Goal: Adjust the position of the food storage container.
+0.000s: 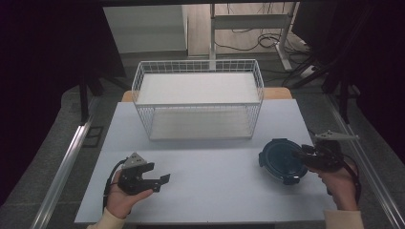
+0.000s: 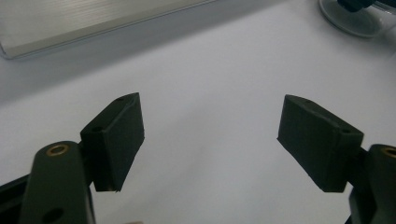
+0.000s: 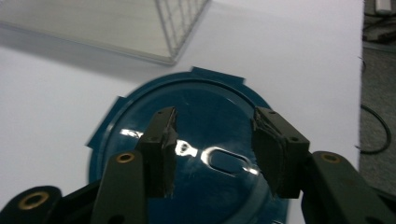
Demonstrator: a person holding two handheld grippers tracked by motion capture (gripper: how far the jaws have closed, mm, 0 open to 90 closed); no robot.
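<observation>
My right gripper hovers over the blue lid, jaws partly apart, gripping nothing. The lid lies at the table's four o'clock. My left gripper, at eight o'clock, gapes wide, empty.

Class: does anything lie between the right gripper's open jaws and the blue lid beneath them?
Nothing visible does. The right gripper hangs open directly over the dark blue round lid, with bare lid surface showing between its jaws.

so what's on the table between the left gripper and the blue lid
Nothing: in the high view, bare table runs from the left gripper to the blue lid.
</observation>
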